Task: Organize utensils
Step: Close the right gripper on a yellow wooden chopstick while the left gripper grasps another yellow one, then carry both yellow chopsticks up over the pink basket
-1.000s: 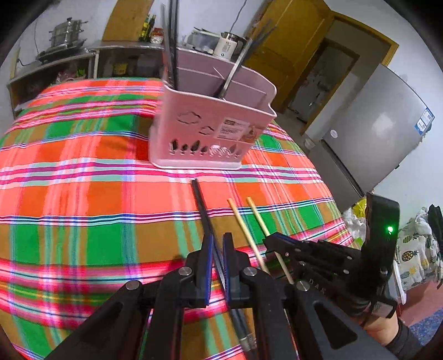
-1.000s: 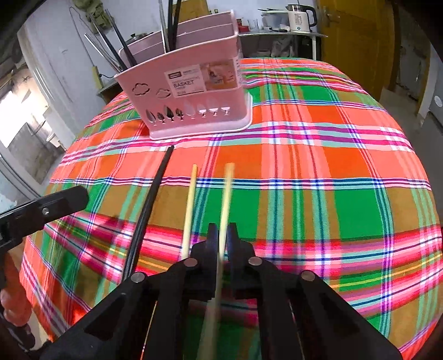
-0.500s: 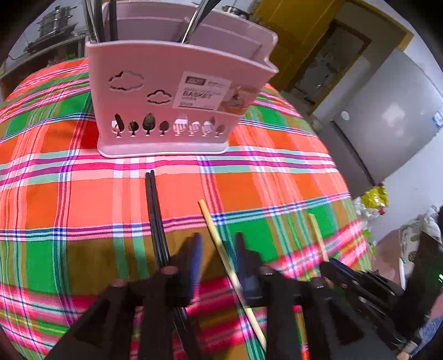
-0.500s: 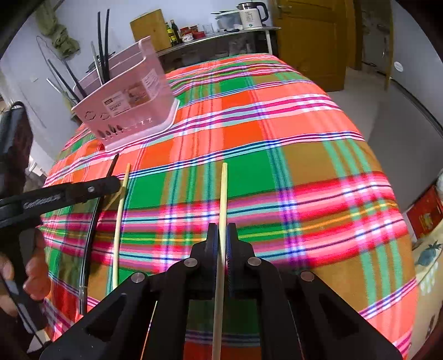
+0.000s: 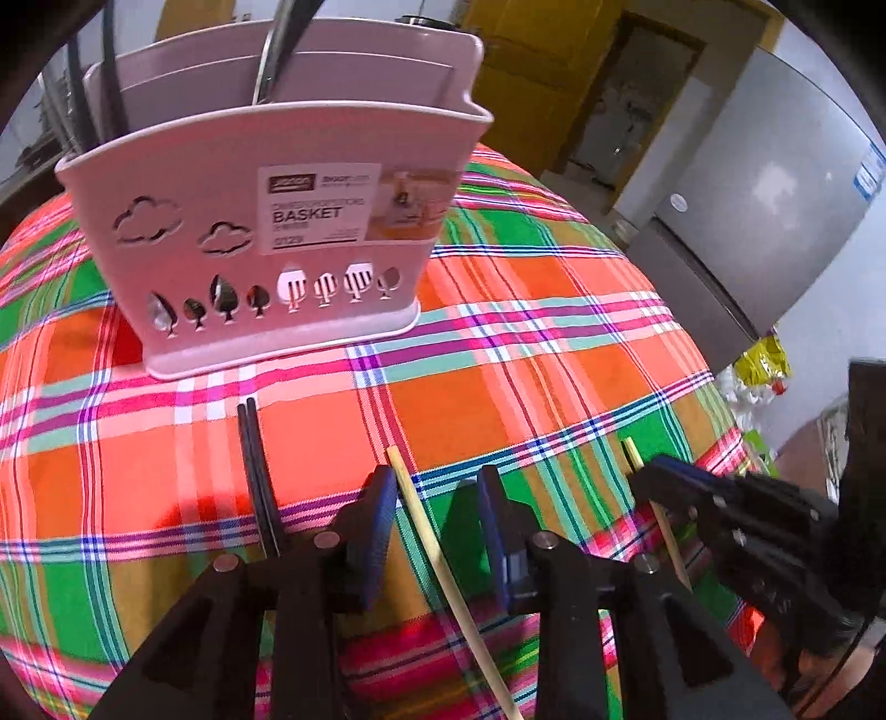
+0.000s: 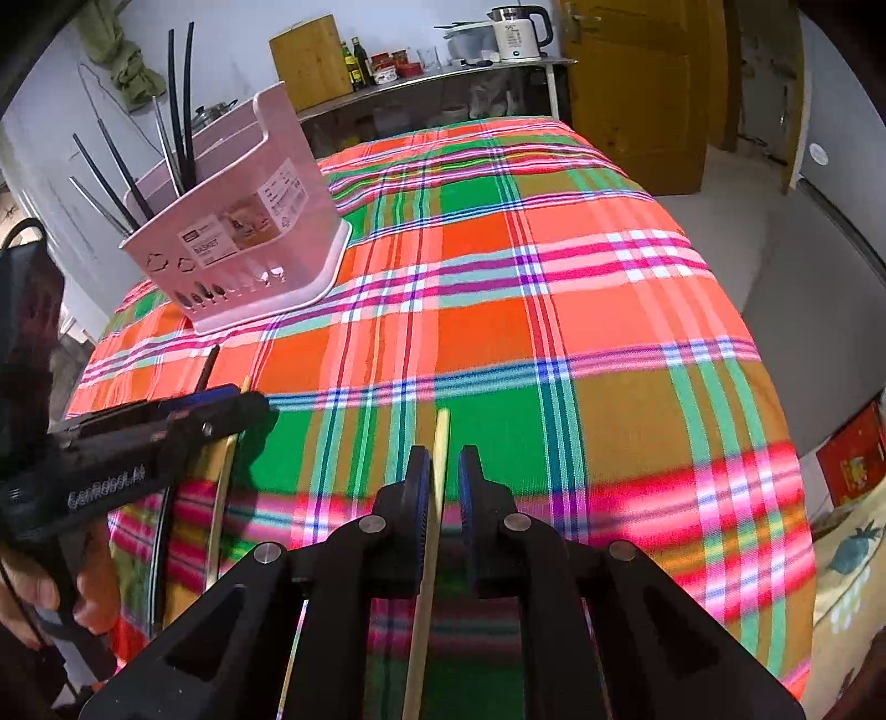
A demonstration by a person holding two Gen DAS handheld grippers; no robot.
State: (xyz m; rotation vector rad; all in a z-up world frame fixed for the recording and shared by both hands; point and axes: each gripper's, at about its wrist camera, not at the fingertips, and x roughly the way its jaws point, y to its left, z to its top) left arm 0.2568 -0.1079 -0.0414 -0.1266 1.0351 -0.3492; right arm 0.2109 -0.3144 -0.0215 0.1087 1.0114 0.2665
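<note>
A pink utensil basket (image 5: 277,221) stands on the plaid tablecloth (image 5: 498,387) with black chopsticks and metal utensils upright in it. A black chopstick pair (image 5: 255,471) lies in front of it. My left gripper (image 5: 434,487) is open astride a wooden chopstick (image 5: 421,520) that lies on the cloth, and its pads do not touch it. The jaws of my right gripper (image 6: 443,459) are opening, and a second wooden chopstick (image 6: 441,437) sits loose between them. The right gripper (image 5: 653,476) appears in the left wrist view, and the left gripper (image 6: 243,404) in the right wrist view.
The basket (image 6: 249,238) is at the far left in the right wrist view. A hand (image 6: 33,592) holds the left gripper's handle. Beyond the table are a shelf with a kettle (image 6: 518,30), yellow doors and a grey fridge (image 5: 775,194). The table's edge drops off to the right.
The left gripper let go of the black chopsticks, opened and shifted right over a wooden chopstick, nearer the basket. The right gripper carried its wooden chopstick rightwards, and its jaws have parted slightly.
</note>
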